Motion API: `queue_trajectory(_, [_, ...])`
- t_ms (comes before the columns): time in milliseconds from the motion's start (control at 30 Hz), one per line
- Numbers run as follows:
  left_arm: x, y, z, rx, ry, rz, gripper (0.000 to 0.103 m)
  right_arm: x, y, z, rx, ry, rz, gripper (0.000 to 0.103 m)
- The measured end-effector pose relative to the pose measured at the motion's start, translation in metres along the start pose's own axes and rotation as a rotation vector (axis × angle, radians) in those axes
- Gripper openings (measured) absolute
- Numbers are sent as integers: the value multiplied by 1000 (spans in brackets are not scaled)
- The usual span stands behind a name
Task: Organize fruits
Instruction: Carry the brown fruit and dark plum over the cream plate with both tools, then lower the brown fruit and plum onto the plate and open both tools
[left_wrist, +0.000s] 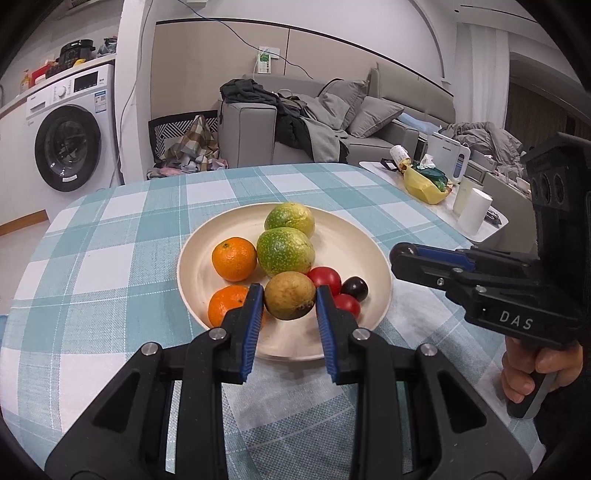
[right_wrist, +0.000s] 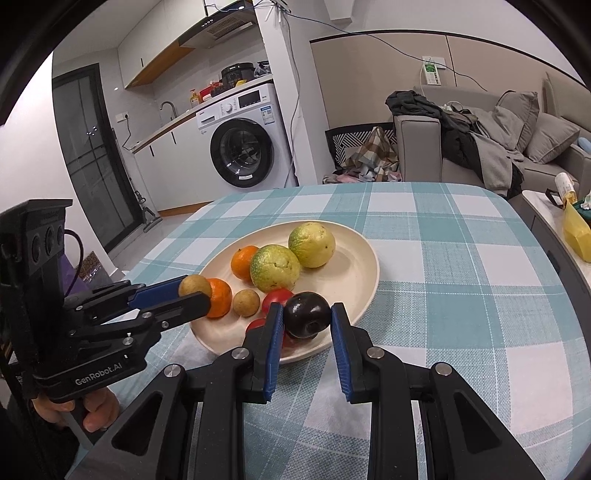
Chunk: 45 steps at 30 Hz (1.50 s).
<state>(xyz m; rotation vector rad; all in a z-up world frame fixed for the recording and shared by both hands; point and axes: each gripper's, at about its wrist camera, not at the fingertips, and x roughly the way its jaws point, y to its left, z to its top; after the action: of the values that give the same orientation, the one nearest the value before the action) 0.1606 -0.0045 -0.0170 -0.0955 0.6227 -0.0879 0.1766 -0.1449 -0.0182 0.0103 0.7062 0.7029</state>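
Note:
A cream plate (left_wrist: 347, 254) on the checked tablecloth holds two green-yellow fruits (left_wrist: 284, 251), two oranges (left_wrist: 233, 258), red tomatoes (left_wrist: 325, 278) and a dark plum (left_wrist: 355, 288). My left gripper (left_wrist: 290, 301) is shut on a brownish-yellow round fruit (left_wrist: 290, 300) over the plate's near edge. My right gripper (right_wrist: 307, 315) is shut on a dark plum (right_wrist: 306, 314) above the plate's near rim (right_wrist: 365, 280). In the right wrist view a small brownish fruit (right_wrist: 246, 302) lies on the plate, and the left gripper (right_wrist: 192, 291) holds its fruit (right_wrist: 194, 285) beside an orange (right_wrist: 219, 297).
A side table (left_wrist: 491, 230) at the right carries a yellow bag (left_wrist: 424, 184), a white roll (left_wrist: 472, 212) and a jug. A grey sofa (left_wrist: 369, 122) with clothes and a washing machine (left_wrist: 70, 129) stand beyond the table.

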Motion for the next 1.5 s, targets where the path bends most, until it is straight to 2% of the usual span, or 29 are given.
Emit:
queue_trajectory(400, [9,12,5,-46,-4,29,26,23,-9,13,58,12,-23,27])
queue_trajectory(800, [11,14,5,-43,1,33,26,38,-4,19,48,34,-14,27])
queue_trajectory(1067, [12,13,4,-33,0,35,26,50,-5,20,51,92,-52,27])
queue_trajectory(1133, [12,13,3,-31,-1,35,26,49,-5,19,49,87,-47,32])
queue_trajectory(1200, [12,12,3,-28,-2,35,26,46,-5,18,50,74,-49,43])
queue_trajectory(1267, [12,12,3,-27,-2,35,26,43,-5,18,51,57,-50,44])
queue_trajectory(1433, [9,13,4,-36,-13,40,27,35,-6,18,54,13,-54,55])
queue_trajectory(1500, [8,14,4,-41,-16,51,30,32,-5,18,41,6,-60,75])
